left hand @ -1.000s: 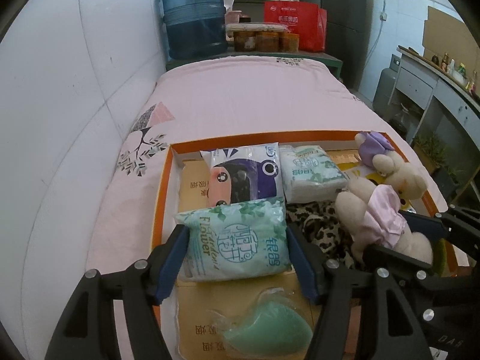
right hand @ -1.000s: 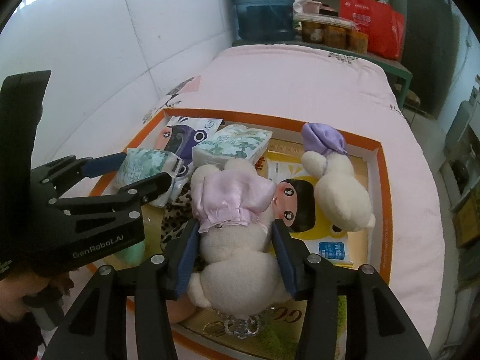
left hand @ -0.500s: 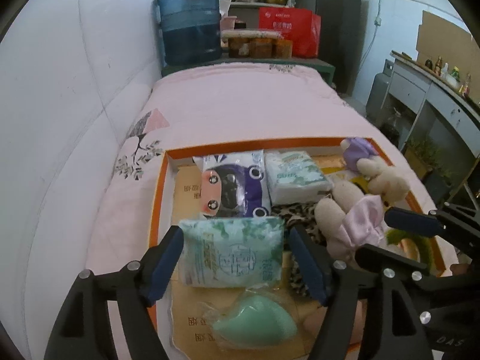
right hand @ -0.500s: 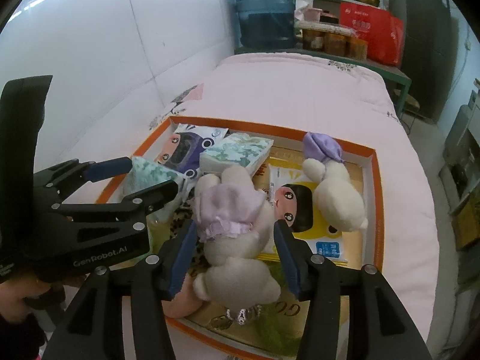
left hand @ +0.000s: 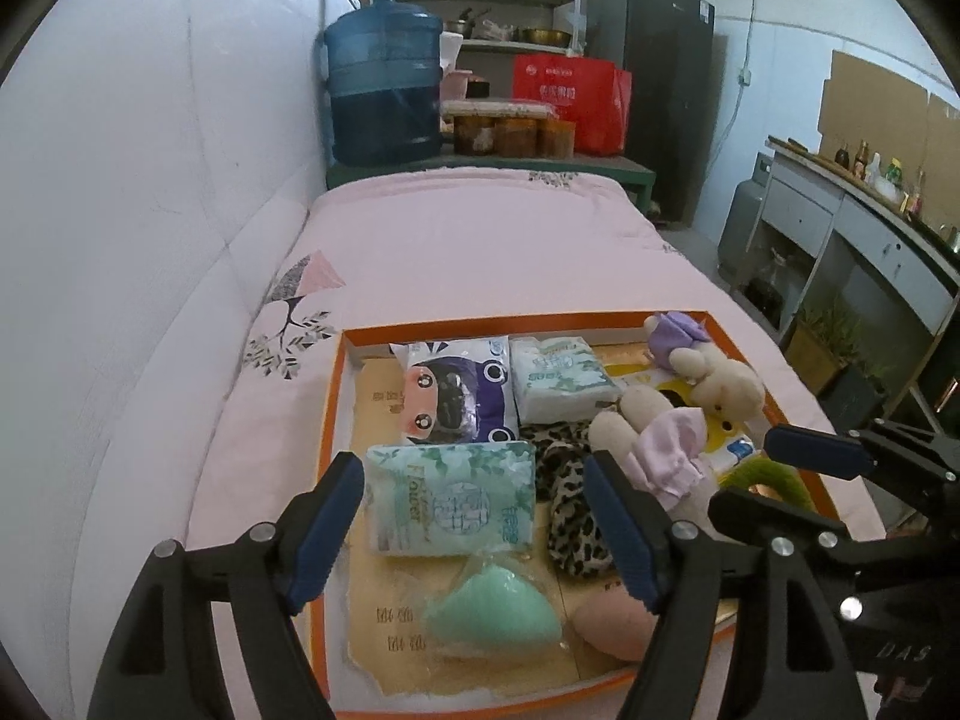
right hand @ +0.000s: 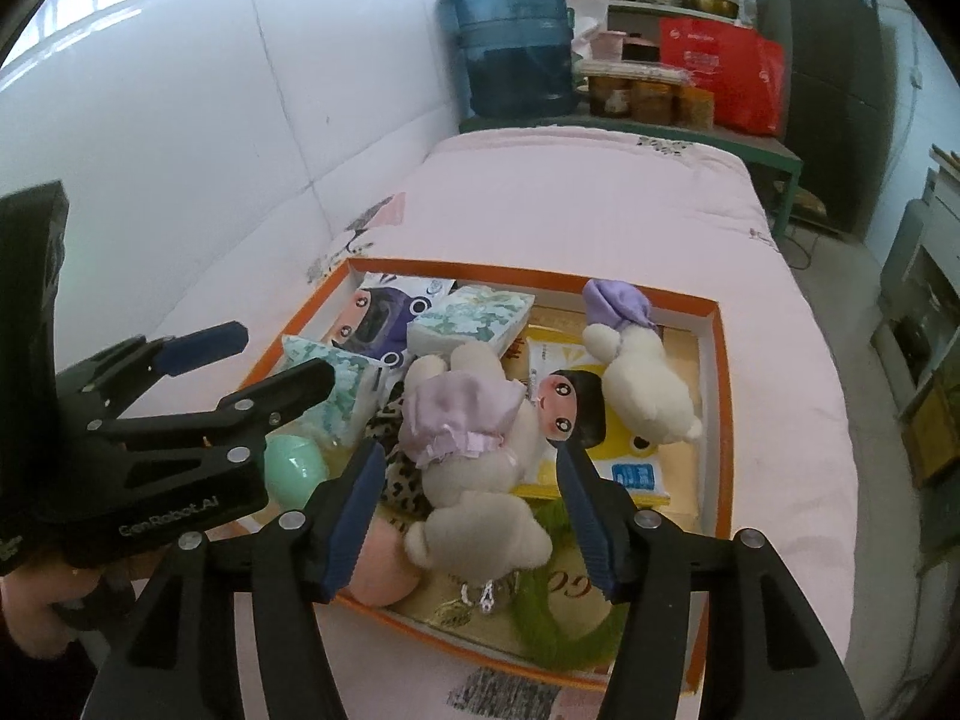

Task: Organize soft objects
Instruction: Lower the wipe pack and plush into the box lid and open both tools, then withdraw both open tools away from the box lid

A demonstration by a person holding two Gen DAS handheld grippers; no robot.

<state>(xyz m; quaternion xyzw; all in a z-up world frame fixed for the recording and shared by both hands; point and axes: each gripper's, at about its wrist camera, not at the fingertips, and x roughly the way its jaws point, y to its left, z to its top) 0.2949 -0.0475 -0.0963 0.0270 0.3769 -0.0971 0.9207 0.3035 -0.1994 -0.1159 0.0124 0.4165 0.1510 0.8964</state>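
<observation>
An orange-rimmed tray [left hand: 333, 420] on a pink bed holds the soft things. A mint-green tissue pack [left hand: 450, 498] lies flat in it, below my left gripper [left hand: 468, 480], which is open and clear of the pack. Behind the pack are a purple cartoon pack [left hand: 456, 396] and a white-green tissue pack [left hand: 561, 378]. A cream plush in a pink dress [right hand: 468, 432] lies between the opening jaws of my right gripper [right hand: 469, 456], whose pads do not press on it. A second plush with a purple cap [right hand: 642, 378] lies to the right. Leopard cloth [left hand: 570, 510] sits in the middle.
A mint sponge [left hand: 492, 609], a pink sponge [left hand: 612, 624] and green yarn [right hand: 558, 630] lie at the tray's near edge. The white padded wall [left hand: 150, 240] runs along the left. A water bottle [left hand: 384, 90], jars and a red bag stand past the bed's far end.
Both grippers have pulled back and up while their jaws widened. The green tissue pack was let go and now lies flat. The pink-dressed plush was let go into the tray.
</observation>
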